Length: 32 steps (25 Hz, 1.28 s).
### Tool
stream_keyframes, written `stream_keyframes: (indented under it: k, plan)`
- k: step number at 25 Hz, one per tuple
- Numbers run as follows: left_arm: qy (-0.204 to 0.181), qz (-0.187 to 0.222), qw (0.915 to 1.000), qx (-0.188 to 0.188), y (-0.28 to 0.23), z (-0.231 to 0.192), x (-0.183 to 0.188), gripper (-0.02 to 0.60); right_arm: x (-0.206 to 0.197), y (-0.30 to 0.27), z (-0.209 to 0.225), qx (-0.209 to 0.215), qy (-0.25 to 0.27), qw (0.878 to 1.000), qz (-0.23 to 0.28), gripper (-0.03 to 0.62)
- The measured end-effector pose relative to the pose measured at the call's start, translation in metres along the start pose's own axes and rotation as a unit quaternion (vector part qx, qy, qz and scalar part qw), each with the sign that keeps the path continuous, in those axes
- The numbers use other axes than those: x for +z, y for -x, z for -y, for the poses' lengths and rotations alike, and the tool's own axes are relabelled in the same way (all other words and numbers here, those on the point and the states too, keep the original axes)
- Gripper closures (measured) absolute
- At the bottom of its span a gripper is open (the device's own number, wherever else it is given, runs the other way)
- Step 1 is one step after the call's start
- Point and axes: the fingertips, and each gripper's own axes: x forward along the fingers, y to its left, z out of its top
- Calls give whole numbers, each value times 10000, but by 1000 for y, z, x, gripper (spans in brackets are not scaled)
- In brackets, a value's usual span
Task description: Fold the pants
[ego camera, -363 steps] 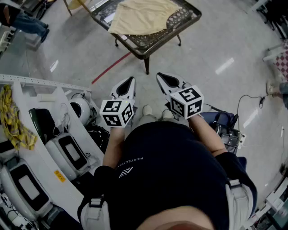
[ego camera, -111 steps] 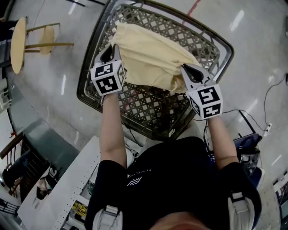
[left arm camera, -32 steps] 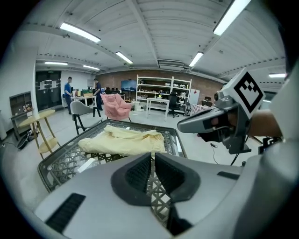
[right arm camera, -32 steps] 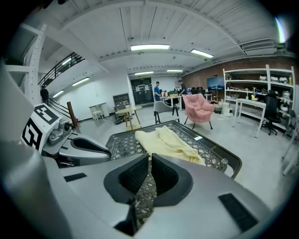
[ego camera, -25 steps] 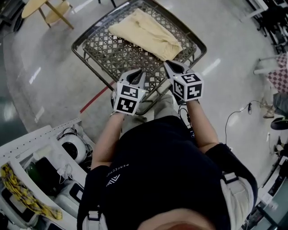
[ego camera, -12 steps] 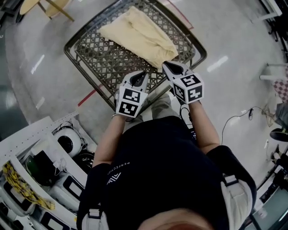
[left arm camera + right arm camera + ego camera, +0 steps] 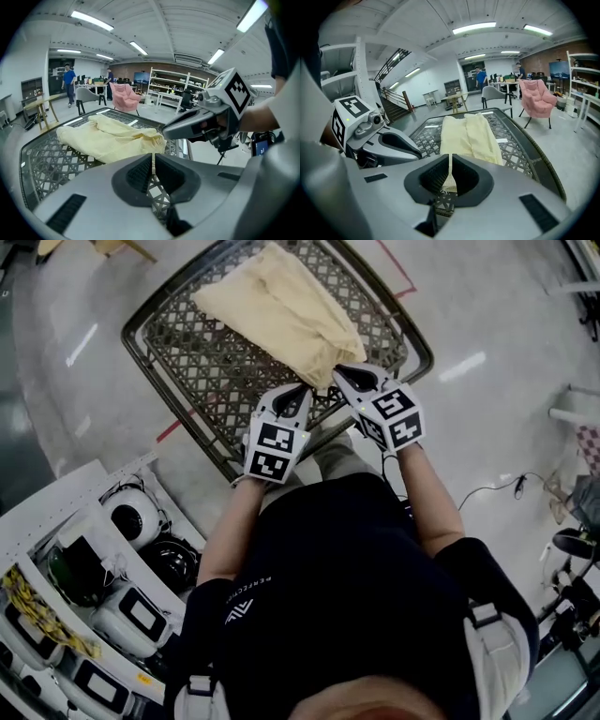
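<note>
Grey shiny floor (image 7: pixel 487 296) surrounds a dark table (image 7: pixel 169 343) with a woven lattice top and a rounded rim. On this table the pale yellow pants (image 7: pixel 277 310) lie as one long folded bundle. It runs from the far part of the table to its near edge, along the right side as the person looks at it, and the cloth is a little wrinkled. The left side of the table top is bare lattice.

The left hand-held gripper (image 7: pixel 298 390) is over the near edge of the table, just beside the near end of the pants. Its jaws are pressed together and nothing is between them; only a thin slit stays, and the lattice and the yellow cloth show through it.

The right hand-held gripper (image 7: pixel 339 371) is close at its right, also at the near edge of the table, with its tip at the near end of the pants. Its jaws are together too and they hold no cloth.

Beyond the far side of the table a pink armchair (image 7: pixel 536 96) stands on the floor. A white rack (image 7: pixel 84 549) with equipment is at the near left of the table.
</note>
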Motion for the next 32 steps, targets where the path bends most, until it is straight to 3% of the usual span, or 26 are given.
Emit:
stream_keyframes:
  k: [11,18,26,29,32]
  plan:
    - [297,-210,9991,200,-31,2,-11,554,-14,-11,23,802,167,9962,-284,549]
    - [516,-261,9976,389,-44,-1,-10,551,-26,-23,24,1192,748,9875,-717,548]
    - [503,-269,9983,108,-62,8,-4,455,-33,-29,25,1683,1460,9694,-1027,545]
    - [487,-364,9981,48,-69,8,-6,430,-44,-33,31,1810,1828,9569,-1347,433]
    - [516,-481,9975,22,-73,9,-10,415,-50,-34,40,1783,1964,9529,-1470,417]
